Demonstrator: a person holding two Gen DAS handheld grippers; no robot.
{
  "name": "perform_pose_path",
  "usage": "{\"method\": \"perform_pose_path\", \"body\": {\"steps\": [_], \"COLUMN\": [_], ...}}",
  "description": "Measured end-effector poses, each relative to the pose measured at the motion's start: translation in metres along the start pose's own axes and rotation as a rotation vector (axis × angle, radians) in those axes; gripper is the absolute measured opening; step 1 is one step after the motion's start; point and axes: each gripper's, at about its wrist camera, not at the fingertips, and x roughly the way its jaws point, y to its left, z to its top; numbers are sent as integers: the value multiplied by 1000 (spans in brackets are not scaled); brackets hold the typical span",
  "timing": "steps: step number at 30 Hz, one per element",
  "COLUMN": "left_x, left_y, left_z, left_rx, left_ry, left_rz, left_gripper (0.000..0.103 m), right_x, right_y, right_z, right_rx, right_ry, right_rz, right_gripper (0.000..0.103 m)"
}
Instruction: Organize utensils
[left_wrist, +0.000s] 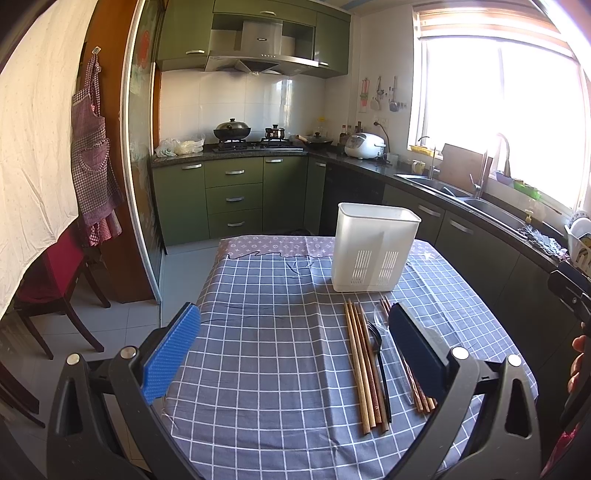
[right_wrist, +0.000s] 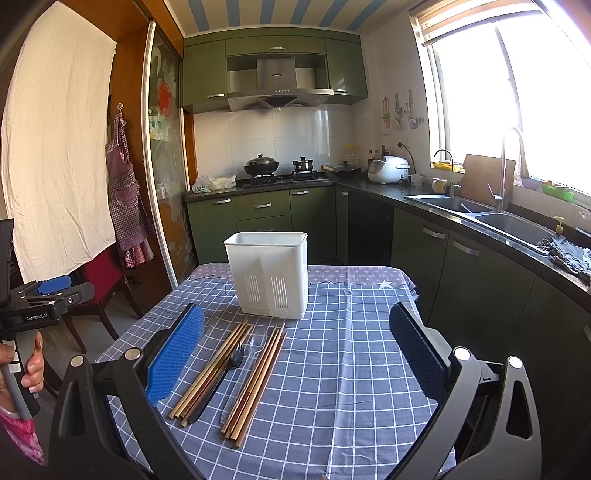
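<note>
Several utensils (right_wrist: 229, 373) on the tablecloth (right_wrist: 351, 369) — just beside the right gripper (right_wrist: 295, 363).

Both cameras look forward from close above the near end of the counter (left_wrist: 266, 369), facing the white caddy (left_wrist: 373, 247); the left view sits left, both sharing caddy and chopsticks (right_wrist: 221, 369).

One white holder (right_wrist: 269, 275), one black fork (right_wrist: 225, 373), one clear spoon (right_wrist: 248, 363) — two chopstick bundles (right_wrist: 212, 373).

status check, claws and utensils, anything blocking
Left claw open, empty; right claw open, empty. Wooden chopsticks, black plastic fork and clear plastic spoon lie flat before white slotted plastic utensil holder. Nothing blocking.
</note>
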Motion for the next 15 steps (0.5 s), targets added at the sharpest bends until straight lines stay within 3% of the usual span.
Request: {"method": "perform_pose_path", "body": {"steps": [15], "left_x": [0], "left_y": [1], "left_z": [1], "left_rx": [0], "left_ry": [5], "left_rz": [2], "left_gripper": [97], "right_x": [1], "right_y": [0], "right_z": [0], "right_rx": [1], "right_ry": [2], "right_rz": [-1], "right_gripper": [99]}}
